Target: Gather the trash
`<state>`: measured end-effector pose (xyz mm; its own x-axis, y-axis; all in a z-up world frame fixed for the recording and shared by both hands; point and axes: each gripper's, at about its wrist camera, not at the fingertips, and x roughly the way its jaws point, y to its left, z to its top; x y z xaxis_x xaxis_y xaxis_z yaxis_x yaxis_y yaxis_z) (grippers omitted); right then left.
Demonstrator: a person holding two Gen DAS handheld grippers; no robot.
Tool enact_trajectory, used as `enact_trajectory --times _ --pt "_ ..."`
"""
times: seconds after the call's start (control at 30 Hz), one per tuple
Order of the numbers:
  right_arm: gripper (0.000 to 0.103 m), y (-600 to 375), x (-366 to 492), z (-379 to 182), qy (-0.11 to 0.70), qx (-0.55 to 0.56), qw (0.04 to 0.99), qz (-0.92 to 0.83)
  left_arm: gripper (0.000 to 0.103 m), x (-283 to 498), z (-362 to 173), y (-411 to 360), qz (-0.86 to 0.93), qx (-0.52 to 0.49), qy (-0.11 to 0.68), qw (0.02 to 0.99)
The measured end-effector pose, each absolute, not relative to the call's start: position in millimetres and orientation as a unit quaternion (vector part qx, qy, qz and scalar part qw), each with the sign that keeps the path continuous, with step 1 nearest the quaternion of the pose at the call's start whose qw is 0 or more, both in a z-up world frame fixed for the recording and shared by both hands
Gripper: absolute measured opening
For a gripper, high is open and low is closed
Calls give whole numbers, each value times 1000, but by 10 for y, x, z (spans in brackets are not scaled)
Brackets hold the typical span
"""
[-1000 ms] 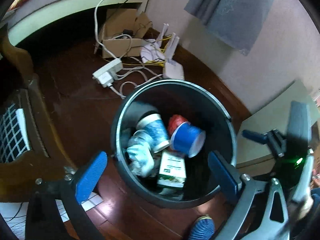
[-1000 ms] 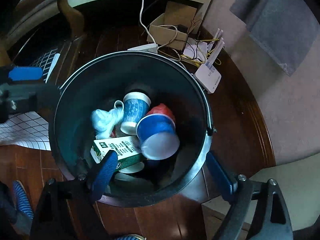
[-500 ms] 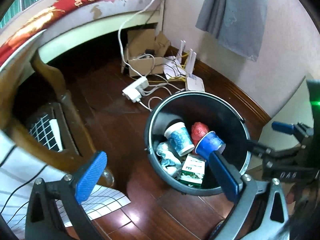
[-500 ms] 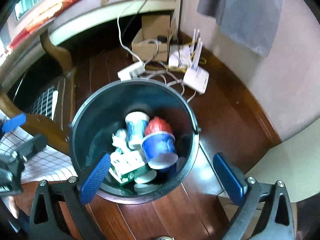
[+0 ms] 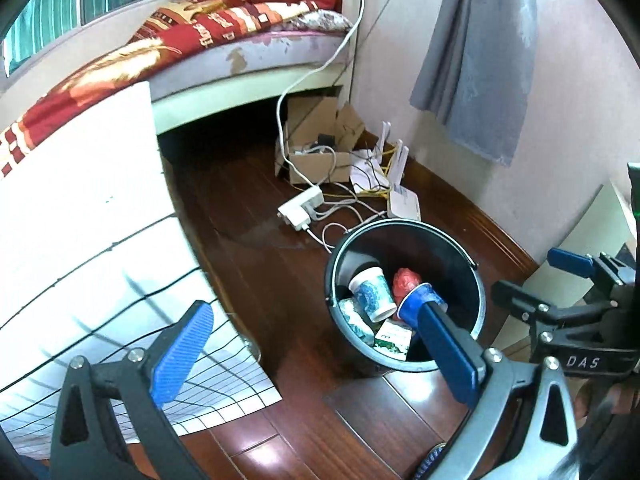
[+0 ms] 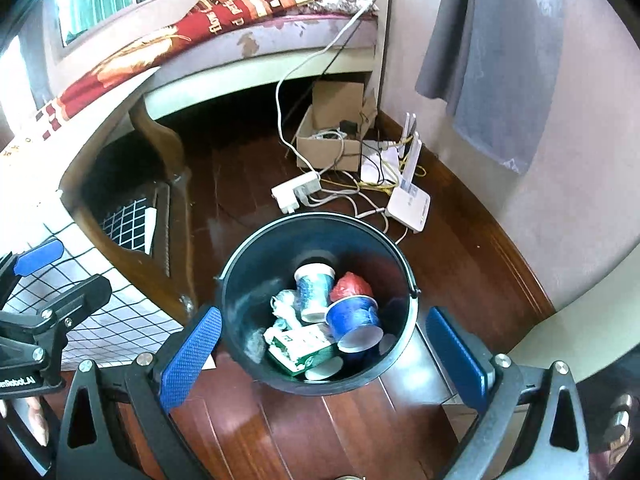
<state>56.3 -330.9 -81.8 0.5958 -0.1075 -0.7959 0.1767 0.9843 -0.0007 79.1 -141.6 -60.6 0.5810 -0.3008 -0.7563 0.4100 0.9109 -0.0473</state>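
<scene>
**Both tongs empty above a loaded bin: watch the floor clutter**

Nearest you, the right tongs (image 6: 324,356) are spread wide and hold nothing; their blue pads sit either side of the bin (image 6: 240,280) in the right wrist view, well above it. Your left tongs (image 5: 316,352) are just as wide apart and also empty, with the bin off toward their right pad.

The bin stands on the wooden floor (image 6: 360,420), beside the counter's carved leg (image 6: 160,144) and its gridded cloth (image 5: 100,280). It is a dark round pail with a thin wire handle lying along its rim. Inside lie a blue paper cup (image 6: 354,320) on its side, a white-and-blue patterned cup (image 6: 312,292), a green-and-white carton (image 6: 304,346), a crumpled red wrapper (image 6: 350,286) and a wad of pale plastic (image 6: 284,306), piled loosely against each other.

My guess is that the risk lies in reaching back down. If you dip in carelessly, a pad could catch the rim or the handle and tip the pail, spilling the light cups across the floor.

Farther off, a white power strip (image 6: 296,192), a router (image 6: 408,204) and loose cables (image 6: 352,196) lie just behind the bin, before an open cardboard box (image 6: 332,136) by the bed (image 6: 260,40). Sweep the tongs low there and you could snag a cord and drag the gear.
</scene>
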Motion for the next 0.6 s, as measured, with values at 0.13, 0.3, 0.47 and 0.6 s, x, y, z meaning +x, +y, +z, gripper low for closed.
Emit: enact_trajectory --times 0.13,0.3,0.47,0.6 --pt "103 -3169 459 -631 433 43 897 -80 102 667 -461 -1260 -194 61 398 894" --pt "103 -2972 282 -275 413 36 906 -85 102 520 -210 -1064 -176 58 379 907" --pt "103 -2685 54 188 374 14 924 -84 102 327 99 -823 -157 52 359 918" --pt "103 -2481 -88 449 352 -1 932 -83 102 139 322 -624 -144 49 342 927"
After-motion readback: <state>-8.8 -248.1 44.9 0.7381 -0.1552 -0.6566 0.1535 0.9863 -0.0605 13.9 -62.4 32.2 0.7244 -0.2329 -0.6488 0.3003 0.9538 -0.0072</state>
